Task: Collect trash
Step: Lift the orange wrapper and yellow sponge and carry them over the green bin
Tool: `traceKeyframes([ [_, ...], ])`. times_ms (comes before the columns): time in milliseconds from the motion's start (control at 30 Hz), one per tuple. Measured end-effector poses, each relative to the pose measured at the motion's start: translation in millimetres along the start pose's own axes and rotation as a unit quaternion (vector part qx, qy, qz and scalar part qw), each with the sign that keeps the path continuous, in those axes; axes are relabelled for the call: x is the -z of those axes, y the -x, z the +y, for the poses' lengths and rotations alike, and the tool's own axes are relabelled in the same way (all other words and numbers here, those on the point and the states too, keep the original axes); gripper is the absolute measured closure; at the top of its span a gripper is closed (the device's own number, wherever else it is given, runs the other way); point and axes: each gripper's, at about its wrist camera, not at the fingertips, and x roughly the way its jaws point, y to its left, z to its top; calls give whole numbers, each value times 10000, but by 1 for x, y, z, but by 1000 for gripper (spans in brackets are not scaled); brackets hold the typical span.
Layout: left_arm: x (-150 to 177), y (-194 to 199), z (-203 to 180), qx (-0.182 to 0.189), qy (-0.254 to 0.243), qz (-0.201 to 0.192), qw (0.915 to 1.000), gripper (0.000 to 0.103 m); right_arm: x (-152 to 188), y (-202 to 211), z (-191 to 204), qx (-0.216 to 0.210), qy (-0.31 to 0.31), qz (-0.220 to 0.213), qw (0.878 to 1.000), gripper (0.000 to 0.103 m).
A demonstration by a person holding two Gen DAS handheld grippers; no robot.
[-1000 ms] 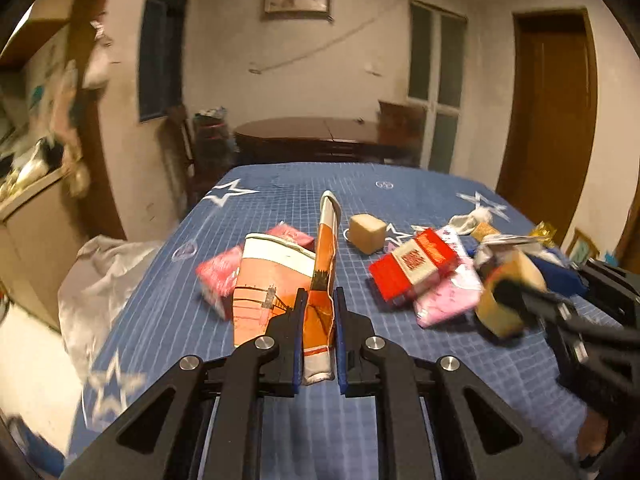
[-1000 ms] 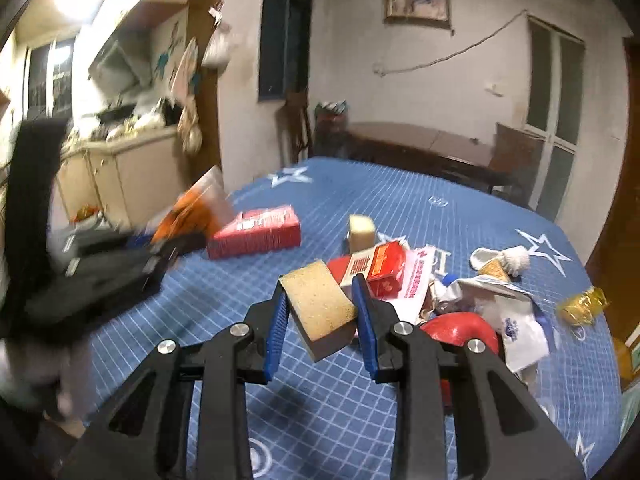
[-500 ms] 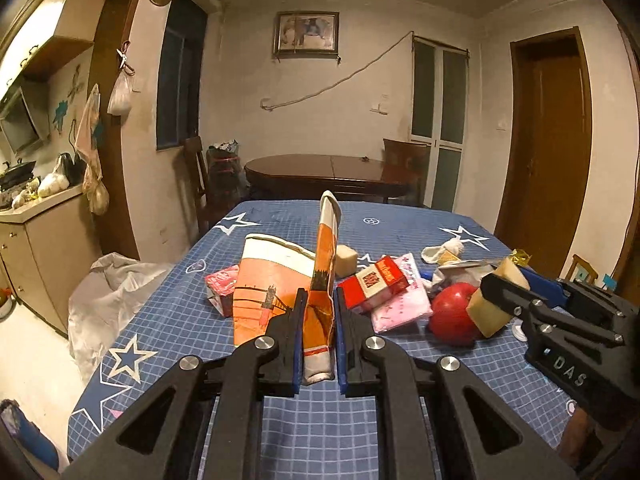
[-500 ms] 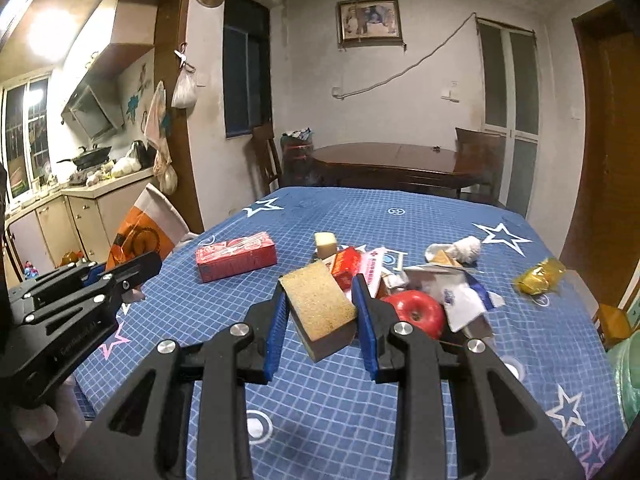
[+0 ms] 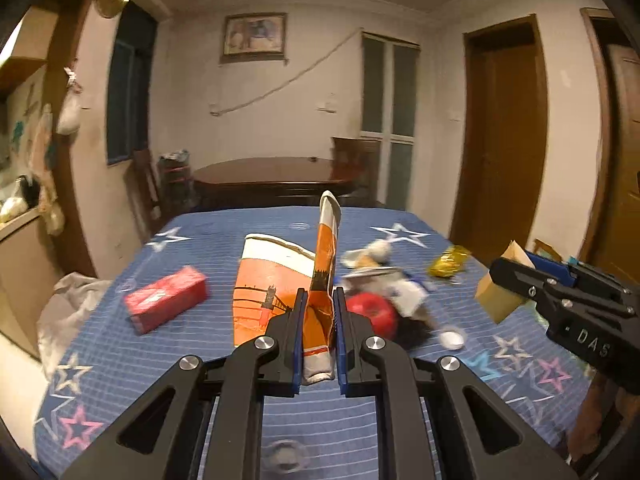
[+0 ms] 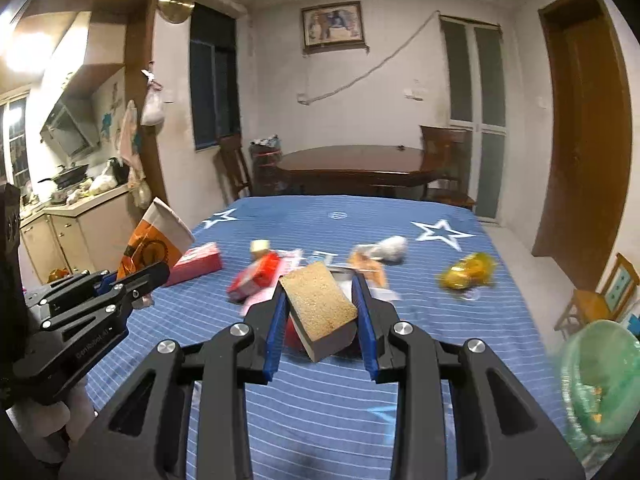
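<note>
Two pieces of trash are held clear of the worktop (image 5: 224, 364), so the step in hand is judged to be the carry toward a bin; the left tongs (image 5: 318, 332) are clamped narrow on the flattened orange-and-white paper cup (image 5: 276, 292), pinched by its folded wall, and the right tongs (image 6: 318, 320) are closed on a tan sponge (image 6: 318, 300), gripped across its sides and tilted. In the left wrist view the right tongs are also seen at the right edge with the sponge at their tip.

A green-lined bin (image 6: 596, 380) is seen low at the right of the right wrist view, beyond the worktop's near right corner; the next move is judged to call for both loads to be brought over its mouth before the pads are opened; the sponge is the nearer of the two.

More trash is left on the blue star-patterned cloth: a red box (image 5: 166, 298), a red ring (image 5: 374, 314), a gold wrapper (image 6: 468, 270), crumpled paper and small packets near the middle.

Open room is offered above the worktop's near part, which lies bare; the right edge runs close to the bin and a wooden chair (image 6: 600, 300); on the left a white bag (image 5: 68, 312) lies on the floor beside the cabinet, so a swing that way is tighter.
</note>
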Motion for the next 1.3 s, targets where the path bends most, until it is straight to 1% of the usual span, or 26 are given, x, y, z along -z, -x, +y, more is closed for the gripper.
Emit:
traceKeyframes([
  [200,-10,-24,-66,564,-232,98,9981,89,-5,21,-62,419,-140,130,9989,73],
  [300,-14,-34,-96,750,-331,135,9965,89,-5,31,-88,630,-235,150,9976,73],
  [500,-24,-57,-170,1276,-623,241,9896,89,-7,56,-150,1061,-451,239,9930,73],
  [533,-27,-62,-186,1420,-673,300,9871,89,-8,58,-157,1116,-457,266,9923,73],
  [600,-32,-70,-206,1618,-753,375,9832,89,-10,66,-180,1285,-490,353,9899,73],
  [667,-37,-80,-233,1877,-834,479,9775,89,-10,69,-195,1422,-538,437,9874,73],
  [700,-38,-83,-241,1942,-862,499,9759,89,-10,72,-208,1540,-593,496,9850,73],
  [833,-41,-97,-296,2264,-1026,630,9666,89,-3,85,-246,1816,-864,607,9777,73],
  [933,-38,-106,-328,2453,-1137,744,9599,89,4,90,-272,1979,-1075,685,9719,73],
  [1000,-33,-113,-349,2588,-1206,869,9544,89,13,90,-291,2031,-1236,825,9678,73],
  [1067,-28,-126,-373,2711,-1283,1048,9482,89,20,86,-305,2055,-1333,978,9646,73],
  [1167,-21,-152,-401,2919,-1371,1426,9358,89,37,78,-330,2095,-1515,1276,9575,73],
  [1200,-16,-162,-413,2999,-1401,1592,9301,89,41,74,-337,2097,-1563,1373,9554,73],
  [1300,2,-182,-434,3093,-1456,1889,9206,89,58,65,-359,2093,-1719,1662,9482,73],
])
